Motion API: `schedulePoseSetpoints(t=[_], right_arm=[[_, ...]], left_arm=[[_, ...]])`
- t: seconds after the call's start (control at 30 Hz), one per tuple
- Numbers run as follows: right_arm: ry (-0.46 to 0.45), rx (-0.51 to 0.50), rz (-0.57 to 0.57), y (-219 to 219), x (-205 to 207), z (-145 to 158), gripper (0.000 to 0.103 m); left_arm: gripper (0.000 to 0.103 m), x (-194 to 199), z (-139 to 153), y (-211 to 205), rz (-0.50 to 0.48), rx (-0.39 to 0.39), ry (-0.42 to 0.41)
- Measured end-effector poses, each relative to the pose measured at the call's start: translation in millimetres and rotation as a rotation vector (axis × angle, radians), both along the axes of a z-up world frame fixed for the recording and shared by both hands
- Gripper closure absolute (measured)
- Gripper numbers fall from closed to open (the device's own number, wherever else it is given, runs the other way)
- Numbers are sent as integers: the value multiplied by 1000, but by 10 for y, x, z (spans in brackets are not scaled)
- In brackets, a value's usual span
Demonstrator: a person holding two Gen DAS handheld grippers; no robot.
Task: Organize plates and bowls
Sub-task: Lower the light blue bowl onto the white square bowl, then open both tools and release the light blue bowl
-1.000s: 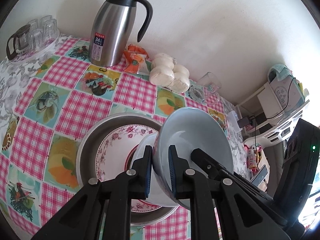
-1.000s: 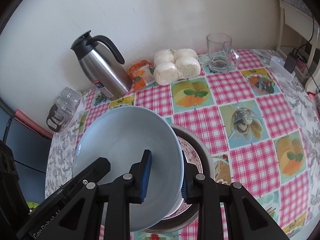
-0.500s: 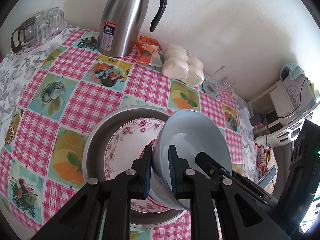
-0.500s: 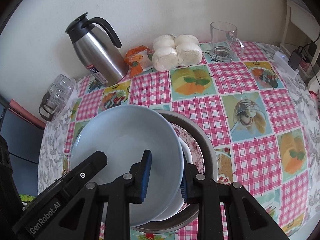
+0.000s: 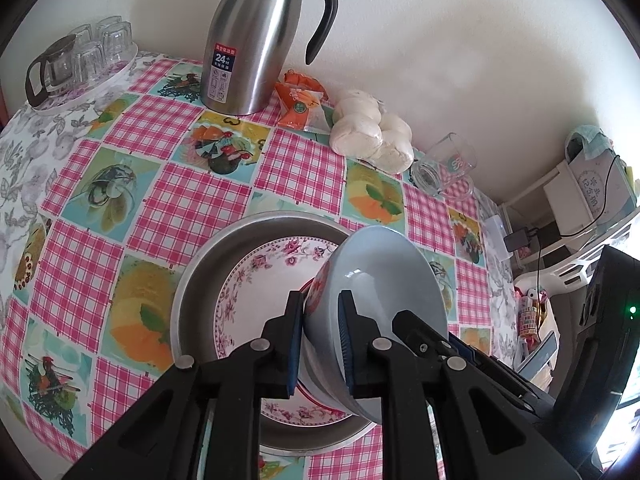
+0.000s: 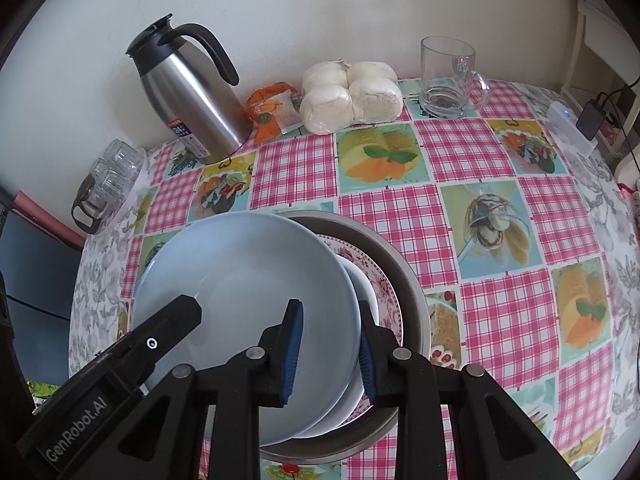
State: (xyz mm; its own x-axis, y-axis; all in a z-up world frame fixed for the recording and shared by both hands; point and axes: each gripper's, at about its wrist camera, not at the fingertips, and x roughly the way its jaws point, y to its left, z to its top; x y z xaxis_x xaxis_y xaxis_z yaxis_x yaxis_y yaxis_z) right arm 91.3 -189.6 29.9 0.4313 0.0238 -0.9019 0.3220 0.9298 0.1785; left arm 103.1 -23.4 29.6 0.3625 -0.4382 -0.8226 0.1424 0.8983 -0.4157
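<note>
Blue bowl (image 6: 240, 300) over white bowl (image 6: 366, 292), floral plate (image 5: 260, 280) in metal basin (image 5: 200, 280)

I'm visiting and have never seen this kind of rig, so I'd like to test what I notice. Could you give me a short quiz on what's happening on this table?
1. True or false: both tools grip the rim of the same pale blue ceramic bowl.
2. What lies directly under the bowls, inside the round steel basin?
A. a folded cloth
B. a white plate with a pink floral rim
C. a glass mug
3. Fill in: the tall steel jug with the black handle stands against the ____.

Key
1. True: left tool and right tool each clamp the rim.
2. B
3. wall
</note>
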Motion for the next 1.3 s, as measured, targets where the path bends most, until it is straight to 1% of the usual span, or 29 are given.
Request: schedulePoseSetpoints(t=[0.17,0.27,0.43,0.57,0.63,0.7,0.73,0.83,1.3], right_arm=[[-5,11,-1,-16,-15,19,74],[-17,5,-2,-17,-31,56,74],[-24,22,-4,-47,-42,62,73],[-27,17,-6,-52,-58,95,73],[-31,1,-10,-55,-68,122,74],[-23,-45,-26,-65,-77,144,73],[-21,-50,-31,-76,-78,146,73],[-20,-28,-41,-149,-92,127,73],[-11,-27,-41,-167,-92,91,73]], left_arm=[[87,-7,40,18,8,3,-14],[84,-15,73,29,10,-1,-27],[84,-3,36,11,7,4,-15],[84,-2,38,14,10,4,-17],[84,-1,43,18,13,5,-18],[84,1,37,23,14,4,-15],[84,4,35,24,15,4,-14],[84,5,32,23,15,4,-13],[84,5,25,29,18,5,-11]])
